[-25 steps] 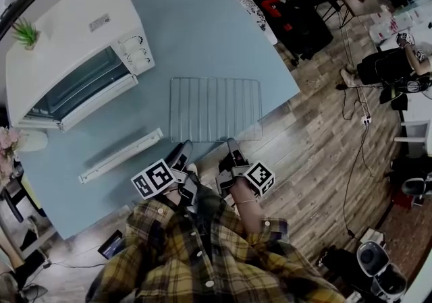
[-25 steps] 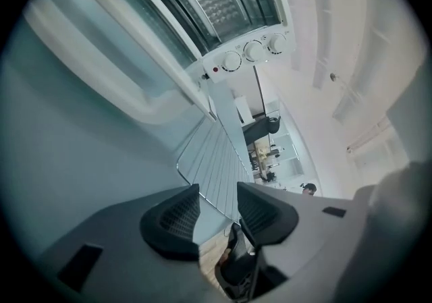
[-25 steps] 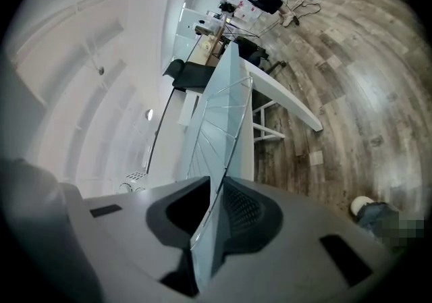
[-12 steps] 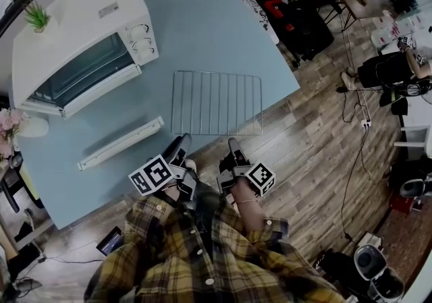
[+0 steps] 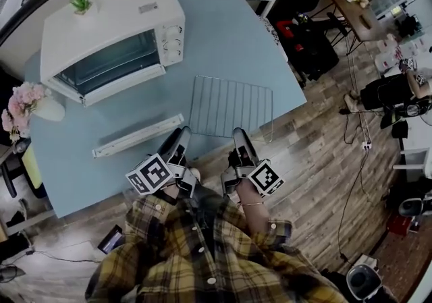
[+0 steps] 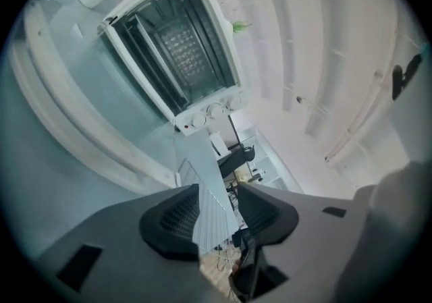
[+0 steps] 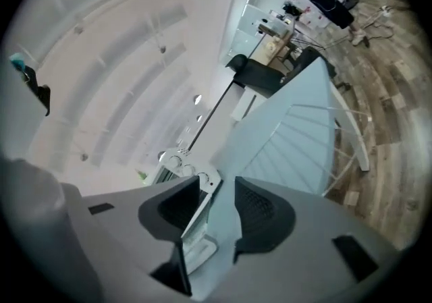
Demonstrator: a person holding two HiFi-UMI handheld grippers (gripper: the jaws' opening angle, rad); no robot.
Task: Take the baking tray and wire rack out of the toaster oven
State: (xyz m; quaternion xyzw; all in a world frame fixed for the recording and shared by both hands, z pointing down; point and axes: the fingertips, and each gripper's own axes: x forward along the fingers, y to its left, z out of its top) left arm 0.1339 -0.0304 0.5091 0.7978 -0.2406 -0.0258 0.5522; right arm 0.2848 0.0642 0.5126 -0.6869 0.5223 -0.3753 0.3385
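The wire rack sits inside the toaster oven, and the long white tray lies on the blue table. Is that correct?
Not quite. The wire rack lies on the blue table, outside the toaster oven, as the head view shows. The long white tray does lie on the table.

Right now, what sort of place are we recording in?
Likely a lab or office workspace set up for a kitchen task, not a home kitchen: a toaster oven and wire rack sit on a blue table, while cables trail over the wood floor and a cluttered desk stands beyond.
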